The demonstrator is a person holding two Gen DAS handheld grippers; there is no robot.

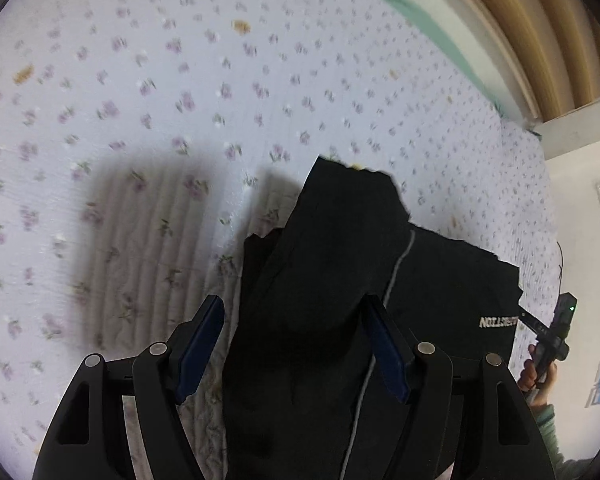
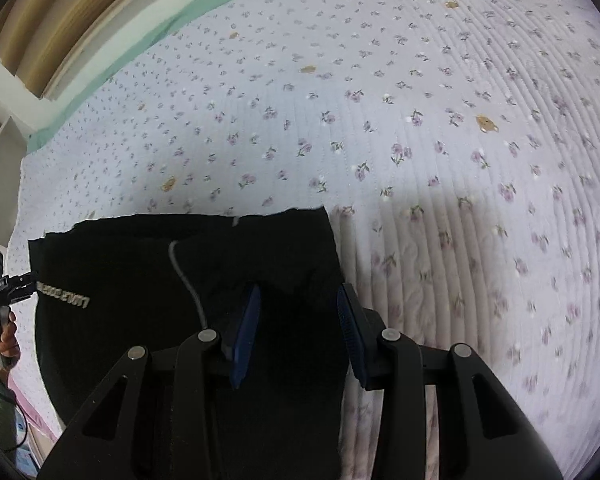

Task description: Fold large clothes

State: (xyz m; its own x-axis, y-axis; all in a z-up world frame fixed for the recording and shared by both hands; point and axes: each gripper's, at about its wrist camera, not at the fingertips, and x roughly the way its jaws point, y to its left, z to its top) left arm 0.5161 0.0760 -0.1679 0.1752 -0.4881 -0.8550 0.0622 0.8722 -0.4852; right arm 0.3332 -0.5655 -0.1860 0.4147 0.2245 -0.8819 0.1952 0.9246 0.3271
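Here both tools stand with fingers apart: the left tool (image 1: 296, 348) and right tool (image 2: 298, 332) straddle the black garment (image 1: 440, 280), which lies on the flowered bed (image 2: 420, 100). Close on doubled edges evenly before lifting.

Even indoor light, fisheye views.
Motion blur softens the bedspread (image 1: 260, 80); soft shadows lie beside the black garment (image 2: 180, 280); edges bend.

Bed (image 2: 420, 80) under pale quilted floral cover, black garment (image 2: 120, 264) lying on its near part
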